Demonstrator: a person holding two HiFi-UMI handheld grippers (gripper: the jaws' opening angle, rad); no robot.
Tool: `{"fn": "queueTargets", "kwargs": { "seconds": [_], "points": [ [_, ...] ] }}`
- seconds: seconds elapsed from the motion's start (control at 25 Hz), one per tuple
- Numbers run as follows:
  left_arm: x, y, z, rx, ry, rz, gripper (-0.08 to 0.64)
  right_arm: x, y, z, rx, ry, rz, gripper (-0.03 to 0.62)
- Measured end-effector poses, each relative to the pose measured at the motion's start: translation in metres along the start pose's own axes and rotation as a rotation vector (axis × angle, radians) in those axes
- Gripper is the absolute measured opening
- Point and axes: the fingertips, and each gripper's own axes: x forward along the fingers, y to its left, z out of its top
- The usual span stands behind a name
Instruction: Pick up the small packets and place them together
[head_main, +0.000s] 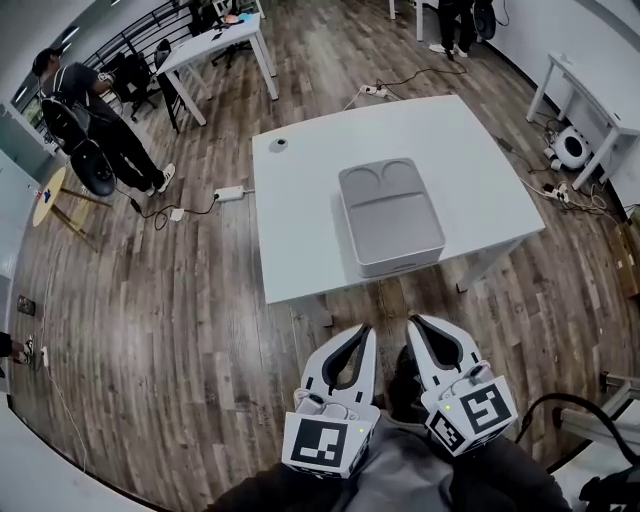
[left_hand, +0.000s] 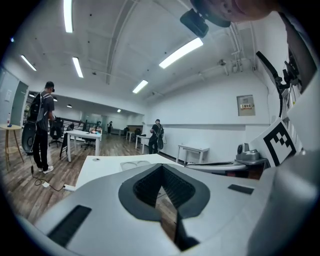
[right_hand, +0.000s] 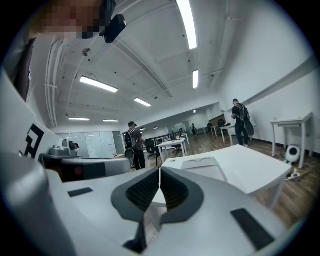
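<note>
Packets: none visible in any view; maybe inside the tray, can't tell. White table (head_main: 300, 200) ahead, grey tray (head_main: 400, 262) mid-table. Left gripper (head_main: 366, 333) and right gripper (head_main: 414, 325) short of the table, jaws clenched, empty. Small round object (head_main: 279, 144) at far corner. Risk: arriving clenched, I'd shove packets instead of grabbing.

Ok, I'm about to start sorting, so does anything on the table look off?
Nothing is spilled or damaged. The odd part is that no small packets show anywhere. The white table holds only a grey tray and a small round object near its far corner.
</note>
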Motion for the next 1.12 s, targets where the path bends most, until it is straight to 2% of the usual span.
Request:
{"fn": "queueTargets", "kwargs": {
  "seconds": [0.24,0.44,0.8,1.0,1.12],
  "points": [
    [0.039,0.001,0.002,0.02,0.035,0.02,-0.005,0.016,-0.035,0.001,0.034,0.001,-0.001,0.005],
    [0.082,-0.005,0.004,0.04,0.054,0.009,-0.005,0.033,-0.072,0.008,0.066,0.0,0.009,0.005],
    [0.138,-0.002,0.014,0.066,0.057,0.03,-0.005,0.067,-0.118,0.028,0.068,-0.03,0.047,0.005],
    [0.155,0.023,0.024,0.075,0.043,0.024,-0.005,0.088,-0.126,0.036,0.055,-0.033,0.013,0.005],
    [0.165,0.034,0.025,0.075,0.048,-0.014,-0.005,0.097,-0.131,0.036,0.062,-0.034,-0.036,0.005]
  ]
}}
